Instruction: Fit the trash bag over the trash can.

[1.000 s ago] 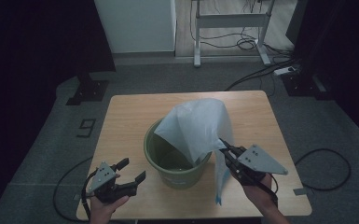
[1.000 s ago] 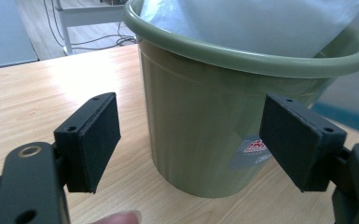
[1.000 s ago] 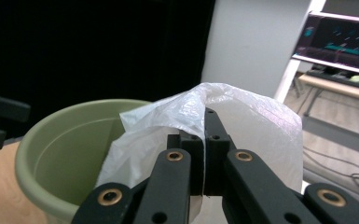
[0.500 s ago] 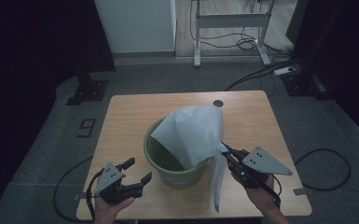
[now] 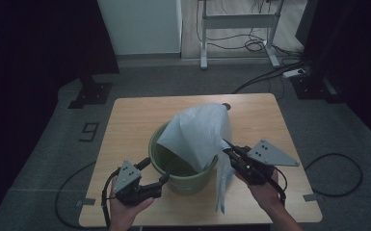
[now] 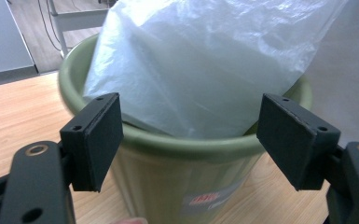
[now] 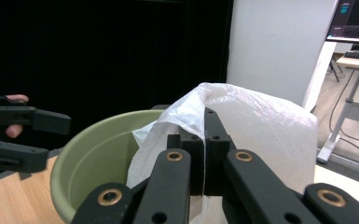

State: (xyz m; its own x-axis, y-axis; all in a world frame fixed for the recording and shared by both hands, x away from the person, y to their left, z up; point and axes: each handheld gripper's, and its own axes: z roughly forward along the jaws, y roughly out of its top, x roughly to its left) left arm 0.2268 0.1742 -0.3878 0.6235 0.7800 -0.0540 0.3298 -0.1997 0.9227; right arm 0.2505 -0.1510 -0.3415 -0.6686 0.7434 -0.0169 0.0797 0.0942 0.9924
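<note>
One white plastic bag (image 5: pixel 200 134), pinched by right gripper (image 5: pixel 227 149) over green bin (image 5: pixel 183 178); left gripper (image 5: pixel 156 171) stood wide, empty (film risked tearing or slipping free).

1. Your central obstacle is the green bucket (image 5: pixel 183 171) on the near half of the wooden table (image 5: pixel 130 115). The white plastic bag (image 5: pixel 200 134) billows up out of its mouth and covers the right and far rim.
2. A strip of that bag hangs down the bucket's right side to the tabletop, blocking passage just beside it.
3. Your left gripper (image 5: pixel 150 171), jaws wide apart, sits close against the bucket's near-left wall.
4. Your right gripper (image 5: pixel 227 147) is clamped on the bag at the right rim.
5. The table's far-left area and left edge lie bare and passable.
6. A small dark object (image 5: pixel 226 106) sits near the far edge.
</note>
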